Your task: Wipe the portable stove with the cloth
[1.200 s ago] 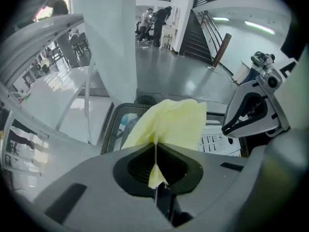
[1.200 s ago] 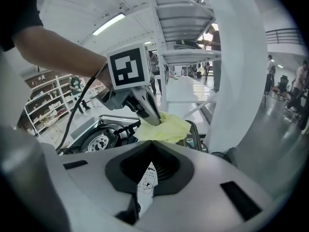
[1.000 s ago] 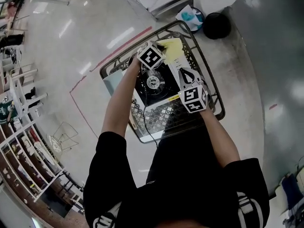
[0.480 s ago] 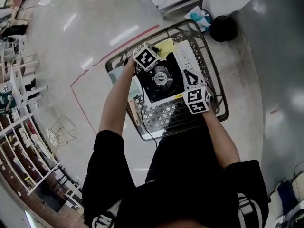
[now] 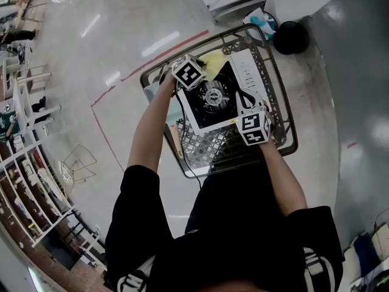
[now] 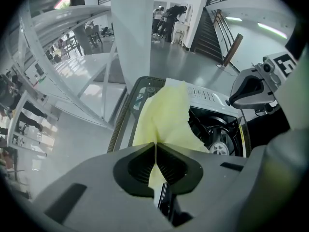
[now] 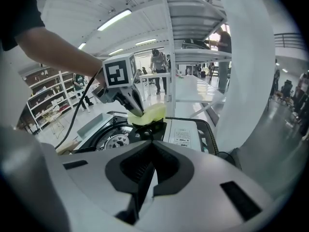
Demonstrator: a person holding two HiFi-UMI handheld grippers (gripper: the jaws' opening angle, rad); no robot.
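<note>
Grip at left gripper [image 6: 155, 146]: clamped tight on the one yellow cloth [image 6: 166, 115], pointed steeply down from a stretched arm, and pressed it onto the far-left corner of the single portable stove [image 5: 203, 111]. Right gripper [image 7: 149, 151]: fully closed, slanted down by the stove's near-right edge. Sat in one wire basket [image 5: 285, 126]; print on the stove's label [image 7: 182, 135] too small to read.

We pinch the soft pale-yellow cloth [image 6: 166, 117] in our left gripper [image 6: 155, 151], jaws closed on it. The cloth drapes over the left edge of the white-and-black portable stove [image 6: 212, 98], beside its round burner [image 6: 219, 146].
</note>
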